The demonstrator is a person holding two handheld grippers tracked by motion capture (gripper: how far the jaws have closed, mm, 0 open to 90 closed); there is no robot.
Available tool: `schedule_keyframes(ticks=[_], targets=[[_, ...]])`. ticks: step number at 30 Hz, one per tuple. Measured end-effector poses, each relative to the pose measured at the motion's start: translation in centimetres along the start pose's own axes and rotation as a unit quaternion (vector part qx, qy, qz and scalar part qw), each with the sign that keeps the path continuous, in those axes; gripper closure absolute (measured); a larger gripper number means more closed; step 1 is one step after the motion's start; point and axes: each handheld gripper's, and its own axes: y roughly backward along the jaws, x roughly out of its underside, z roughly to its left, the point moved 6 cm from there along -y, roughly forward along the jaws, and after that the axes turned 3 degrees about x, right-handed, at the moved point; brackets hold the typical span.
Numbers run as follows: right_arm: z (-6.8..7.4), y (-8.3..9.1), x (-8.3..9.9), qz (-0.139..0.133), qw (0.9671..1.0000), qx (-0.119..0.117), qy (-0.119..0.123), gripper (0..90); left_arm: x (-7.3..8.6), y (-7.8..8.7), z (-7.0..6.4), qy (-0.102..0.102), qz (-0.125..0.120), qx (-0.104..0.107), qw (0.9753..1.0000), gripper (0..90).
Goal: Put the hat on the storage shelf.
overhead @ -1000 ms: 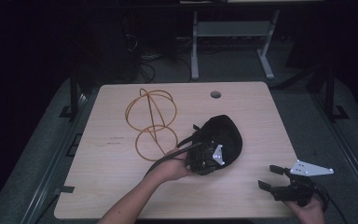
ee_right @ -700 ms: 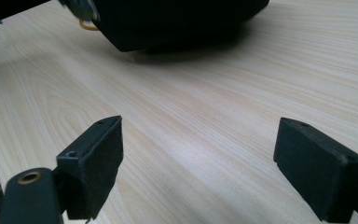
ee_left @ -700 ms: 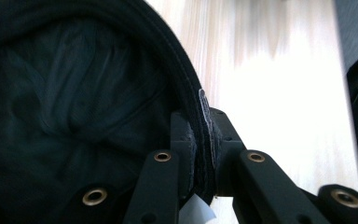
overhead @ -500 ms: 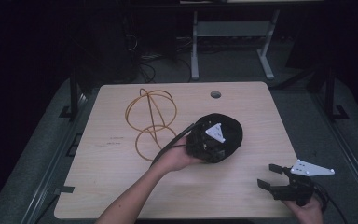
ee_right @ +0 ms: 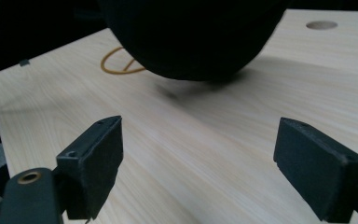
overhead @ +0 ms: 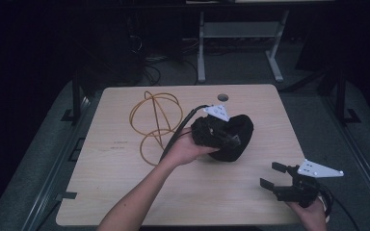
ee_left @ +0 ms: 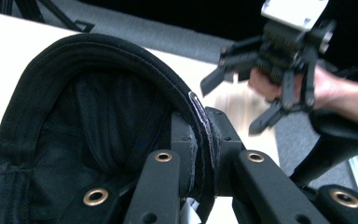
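Note:
A black fabric cap (overhead: 238,139) is tilted up at the middle of the wooden table (overhead: 125,187). My left gripper (overhead: 220,136) is shut on its rim. In the left gripper view the two jaws pinch the stitched edge of the cap (ee_left: 88,116), whose dark inside faces the camera. My right gripper (overhead: 271,175) stands open near the table's front right edge, apart from the cap, with nothing between its fingers. In the right gripper view the cap (ee_right: 191,32) looms ahead of the open gripper (ee_right: 200,158).
A looped orange cable (overhead: 155,118) lies on the table to the left of the cap. A round hole (overhead: 222,97) sits near the table's far edge. A metal stand (overhead: 236,33) is on the floor beyond the table.
The left hand has turned and raised the cap slightly toward the far side, so the gripper's grey plate now faces up. The right gripper has stayed put.

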Motion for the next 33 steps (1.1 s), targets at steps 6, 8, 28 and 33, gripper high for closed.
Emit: schedule_keyframes(ticks=[6,8,28,33], targets=[[0.7,-0.7,-1.2,-0.017,0.9998,-0.007,0.010,15.3,-2.1,0.6,-0.6,-0.002,-0.024,0.008,0.9997,82.6],[0.8,-1.1,-1.6,-0.020,0.9997,-0.008,0.010,15.4,-2.4,0.6,-0.9,-0.004,-0.027,0.012,0.9996,82.6],[1.6,-4.1,-3.9,-0.055,0.9978,-0.004,0.036,18.1,-4.2,0.1,-3.9,-0.024,-0.043,0.061,0.9969,82.6],[1.5,-3.8,-4.3,-0.081,0.9956,-0.006,0.048,44.1,-4.3,-0.2,-4.4,-0.027,-0.042,0.065,0.9967,82.6]])
